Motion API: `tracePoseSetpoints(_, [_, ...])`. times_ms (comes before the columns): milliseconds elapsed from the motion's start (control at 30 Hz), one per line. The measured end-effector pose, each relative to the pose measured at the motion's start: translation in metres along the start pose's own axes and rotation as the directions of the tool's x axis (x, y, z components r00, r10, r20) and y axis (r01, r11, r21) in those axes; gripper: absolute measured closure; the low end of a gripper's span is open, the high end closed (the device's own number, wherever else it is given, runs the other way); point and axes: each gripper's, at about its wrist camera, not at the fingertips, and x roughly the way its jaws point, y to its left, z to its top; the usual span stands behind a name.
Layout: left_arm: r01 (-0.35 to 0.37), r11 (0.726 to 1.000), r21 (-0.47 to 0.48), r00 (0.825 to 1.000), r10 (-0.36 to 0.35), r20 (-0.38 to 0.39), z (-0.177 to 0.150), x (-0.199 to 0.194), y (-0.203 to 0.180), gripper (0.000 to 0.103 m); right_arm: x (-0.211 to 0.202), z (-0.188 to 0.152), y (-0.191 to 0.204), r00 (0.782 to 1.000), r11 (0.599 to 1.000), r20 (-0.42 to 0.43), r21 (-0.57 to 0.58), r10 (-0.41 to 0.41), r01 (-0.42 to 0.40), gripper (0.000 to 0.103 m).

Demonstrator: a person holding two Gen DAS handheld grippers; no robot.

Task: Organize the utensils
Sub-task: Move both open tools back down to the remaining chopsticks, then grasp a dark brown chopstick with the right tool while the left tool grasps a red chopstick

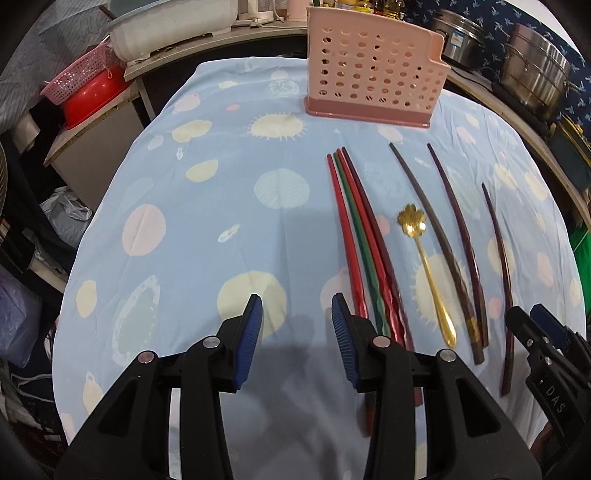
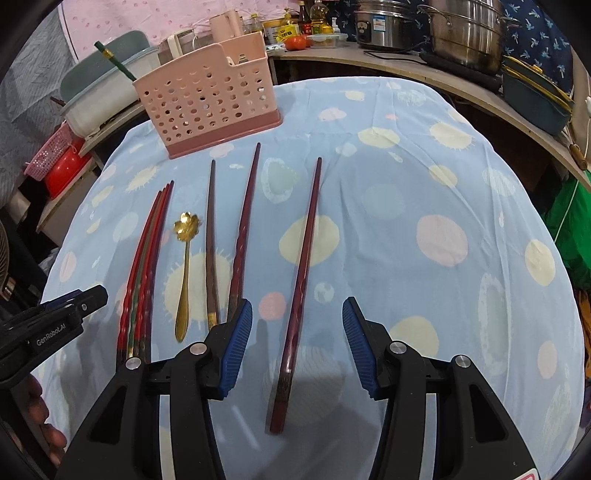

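Several chopsticks and a gold flower-bowl spoon (image 1: 424, 251) (image 2: 186, 258) lie side by side on the spotted blue cloth (image 1: 207, 229). A pink perforated holder (image 1: 373, 70) (image 2: 210, 99) stands upright behind them. My left gripper (image 1: 297, 314) is open over bare cloth, and its right finger covers the near ends of the red and green chopstick bundle (image 1: 360, 236) (image 2: 147, 258). My right gripper (image 2: 297, 317) is open above the near half of a single dark red chopstick (image 2: 303, 266) (image 1: 498, 251). That chopstick lies between the pads, untouched. A brown chopstick (image 2: 211, 240) and a purple one (image 2: 243, 229) lie to its left.
A curved counter behind the table carries steel pots (image 2: 465, 33), a rice cooker (image 2: 384, 22), bottles and a dark lidded box (image 2: 535, 96). At the left stand a white tub (image 1: 173, 29), a red bowl (image 1: 92, 99) and a pink basket (image 1: 77, 74). The cloth's right half (image 2: 443, 221) is bare.
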Motion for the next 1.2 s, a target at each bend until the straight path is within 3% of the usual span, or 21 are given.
tracePoseSetpoints(167, [0.011, 1.0, 0.025, 1.0, -0.011, -0.008, -0.01, 0.001, -0.004, 0.065, 0.005, -0.011, -0.001, 0.999, 1.0, -0.038, 0.005, 0.007, -0.007, 0.06])
tracePoseSetpoints(867, [0.054, 0.996, 0.077, 0.998, -0.052, -0.02, -0.03, -0.007, -0.015, 0.059, -0.01, -0.034, -0.001, 1.0, 0.999, -0.028, -0.032, 0.007, -0.008, 0.093])
tracePoseSetpoints(1200, [0.093, 0.992, 0.09, 0.996, -0.093, 0.003, -0.037, -0.025, -0.019, 0.049, -0.016, -0.043, -0.003, 0.999, 0.999, -0.03, -0.033, 0.019, -0.02, 0.095])
